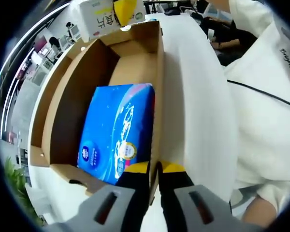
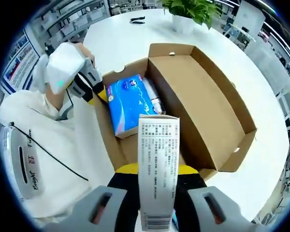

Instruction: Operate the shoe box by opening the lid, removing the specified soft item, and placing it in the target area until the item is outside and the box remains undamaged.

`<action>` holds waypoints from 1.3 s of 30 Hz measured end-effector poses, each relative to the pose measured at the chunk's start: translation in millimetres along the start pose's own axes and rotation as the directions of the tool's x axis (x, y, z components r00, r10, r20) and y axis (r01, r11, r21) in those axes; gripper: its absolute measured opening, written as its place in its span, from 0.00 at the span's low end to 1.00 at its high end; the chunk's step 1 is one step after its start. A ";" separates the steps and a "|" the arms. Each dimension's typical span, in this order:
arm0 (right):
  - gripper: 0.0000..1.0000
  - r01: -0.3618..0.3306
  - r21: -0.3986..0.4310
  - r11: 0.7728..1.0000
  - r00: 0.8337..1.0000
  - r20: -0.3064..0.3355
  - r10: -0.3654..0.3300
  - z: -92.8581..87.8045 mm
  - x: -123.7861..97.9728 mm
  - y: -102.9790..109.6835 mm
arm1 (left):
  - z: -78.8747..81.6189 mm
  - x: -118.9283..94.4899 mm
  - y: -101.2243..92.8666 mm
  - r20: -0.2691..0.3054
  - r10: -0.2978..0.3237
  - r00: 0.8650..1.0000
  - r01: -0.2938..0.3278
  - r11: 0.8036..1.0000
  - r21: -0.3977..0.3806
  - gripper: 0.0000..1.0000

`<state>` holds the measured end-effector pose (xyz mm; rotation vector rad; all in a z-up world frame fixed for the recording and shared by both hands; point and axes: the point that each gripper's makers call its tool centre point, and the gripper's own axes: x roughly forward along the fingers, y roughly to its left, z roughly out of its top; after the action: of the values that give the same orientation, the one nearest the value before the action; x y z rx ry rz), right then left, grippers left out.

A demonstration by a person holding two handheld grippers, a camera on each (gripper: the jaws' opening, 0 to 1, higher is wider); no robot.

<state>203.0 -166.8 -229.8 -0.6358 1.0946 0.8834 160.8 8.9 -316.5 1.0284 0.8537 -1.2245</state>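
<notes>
**Shoe box: removal under way**

Lid open. Left gripper (image 1: 153,170) pinches the shoe box (image 1: 135,58) wall, steadying it. Right gripper (image 2: 154,170) clamps a white printed carton (image 2: 158,169), lifted above. Blue tissue pack (image 1: 117,130) lies inside. Next: probably carry the carton to the table (image 2: 121,34).

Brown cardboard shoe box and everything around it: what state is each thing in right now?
Brown cardboard shoe box: open, lid folded back flat on the table.
Blue plastic tissue pack: inside the box, leaning against one wall.
White printed carton: held upright above the box.
Left gripper: jaws shut on the box wall.
Right gripper: jaws shut on the white carton.
Green potted plant: upright on the white table.
</notes>
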 end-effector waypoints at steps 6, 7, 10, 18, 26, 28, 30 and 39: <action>0.22 0.043 0.023 0.999 0.999 0.007 -0.044 -8.7 -11.2 -9.1 | -0.1 0.0 -0.2 -0.003 0.000 1.000 0.000 1.000 0.000 0.06; 0.22 0.046 0.021 0.999 0.999 0.008 -0.046 -10.5 -12.7 -9.3 | -0.1 0.0 -0.2 -0.003 0.000 1.000 0.000 1.000 0.000 0.06; 0.22 0.045 0.035 0.998 0.999 0.022 -0.046 -13.2 -14.3 -10.6 | 0.0 -0.1 -0.1 -0.003 -0.003 1.000 0.003 1.000 -0.001 0.06; 0.22 0.062 0.058 0.996 0.997 0.050 -0.065 -21.4 -18.1 -17.8 | 0.5 -0.5 -0.8 -0.001 -0.001 1.000 0.001 1.000 0.000 0.06; 0.22 0.090 0.076 0.993 0.995 0.028 -0.092 -34.7 -24.5 -25.1 | 0.9 -0.2 -1.2 -0.005 -0.003 1.000 0.003 1.000 -0.003 0.06; 0.22 0.101 0.085 0.991 0.994 0.027 -0.104 -38.7 -26.8 -29.1 | 1.3 -0.4 -2.1 -0.004 -0.003 1.000 0.003 1.000 -0.002 0.06; 0.22 0.108 0.097 0.989 0.994 0.024 -0.110 -44.5 -28.7 -32.5 | 1.5 -0.5 -2.8 -0.004 -0.004 1.000 0.004 1.000 -0.003 0.06; 0.22 0.126 0.177 0.976 0.991 0.015 -0.130 -78.1 -36.7 -48.2 | 2.1 -0.5 -2.0 -0.002 -0.003 1.000 0.003 1.000 -0.001 0.06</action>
<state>199.8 -265.3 -221.6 -0.5402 1.0819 0.6744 158.7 7.0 -315.7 1.0282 0.8571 -1.2260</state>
